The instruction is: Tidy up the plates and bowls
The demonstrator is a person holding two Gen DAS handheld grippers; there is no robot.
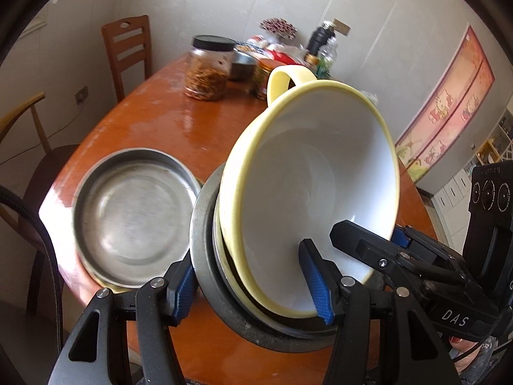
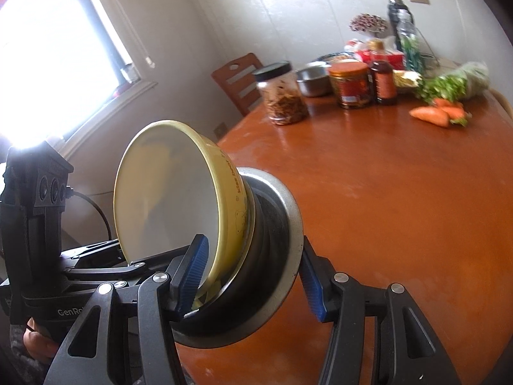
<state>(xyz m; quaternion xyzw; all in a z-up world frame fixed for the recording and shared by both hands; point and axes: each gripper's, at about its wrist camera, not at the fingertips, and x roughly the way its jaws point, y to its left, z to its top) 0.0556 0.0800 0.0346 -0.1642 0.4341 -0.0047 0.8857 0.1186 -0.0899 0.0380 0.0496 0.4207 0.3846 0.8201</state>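
Note:
A yellow bowl [image 1: 314, 173] with a white inside and a loop handle sits nested in a grey metal bowl [image 1: 205, 272]. The stack is tilted on its side above the wooden table [image 1: 166, 122]. My left gripper [image 1: 250, 288] is shut on the stack's near rim, one blue pad inside the yellow bowl, the other outside the grey one. My right gripper [image 1: 368, 234] clamps the rim from the right. In the right wrist view, the right gripper [image 2: 253, 279] pinches the yellow bowl [image 2: 160, 192] and grey bowl [image 2: 285, 224] together, and the left gripper [image 2: 125, 253] holds the far rim.
A shallow steel plate [image 1: 134, 218] lies on the table near its left edge. At the far end stand a jar [image 2: 283, 96], a steel bowl [image 2: 314, 80], a red-lidded jar [image 2: 351, 85], bottles, carrots [image 2: 439, 114] and greens. Wooden chairs [image 1: 128, 48] stand by the wall.

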